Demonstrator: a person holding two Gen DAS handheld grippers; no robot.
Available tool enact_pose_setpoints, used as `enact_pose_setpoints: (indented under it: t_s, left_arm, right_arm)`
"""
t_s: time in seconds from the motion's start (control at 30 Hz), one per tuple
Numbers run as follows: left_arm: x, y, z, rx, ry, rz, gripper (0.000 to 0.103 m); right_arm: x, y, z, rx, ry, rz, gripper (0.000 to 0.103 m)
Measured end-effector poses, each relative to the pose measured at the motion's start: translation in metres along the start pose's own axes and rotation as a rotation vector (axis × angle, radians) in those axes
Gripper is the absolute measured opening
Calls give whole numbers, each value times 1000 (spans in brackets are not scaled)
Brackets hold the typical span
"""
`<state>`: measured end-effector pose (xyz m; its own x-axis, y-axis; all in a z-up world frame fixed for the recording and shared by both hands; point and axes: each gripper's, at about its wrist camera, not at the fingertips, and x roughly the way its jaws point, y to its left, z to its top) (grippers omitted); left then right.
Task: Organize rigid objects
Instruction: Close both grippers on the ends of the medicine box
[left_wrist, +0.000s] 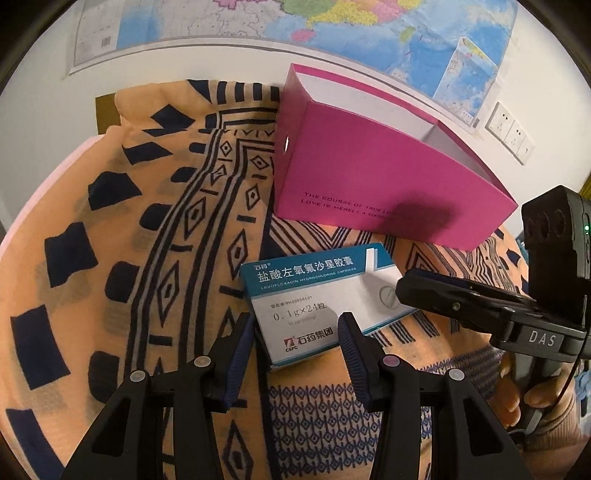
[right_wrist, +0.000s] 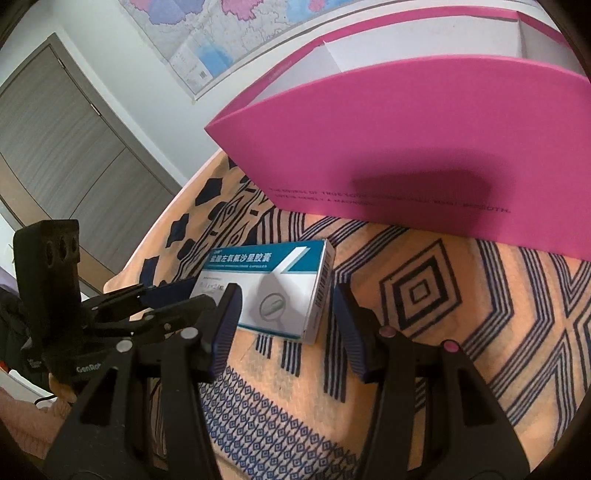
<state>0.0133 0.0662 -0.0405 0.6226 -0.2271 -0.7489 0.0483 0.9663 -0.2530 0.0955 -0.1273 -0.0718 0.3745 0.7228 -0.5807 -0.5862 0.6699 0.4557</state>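
A teal and white medicine box lies flat on the patterned cloth, just in front of an open pink box. My left gripper is open, its fingers either side of the medicine box's near end, apart from it. My right gripper is open around the other end of the medicine box, with the pink box close behind. The right gripper also shows in the left wrist view; the left gripper also shows in the right wrist view.
An orange cloth with dark geometric patterns covers the table. A map hangs on the white wall behind, with wall sockets at right. A grey door stands at left in the right wrist view.
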Motion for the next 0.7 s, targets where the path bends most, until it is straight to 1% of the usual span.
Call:
enact_pose_setpoints:
  t_s: [0.13,0.33,0.7]
  left_arm:
    - [1,-2,0,4,6,-14,48]
    - [2,-10,-1,21,11,-31,48]
    - [6,-36,-6,84,32,-83,48]
  right_arm:
    - [0,-2,-1,11,11,19,54]
    - [-5,-6,-5,20,9,12,54]
    - [-30,-14,-20,30,-1,-41,54]
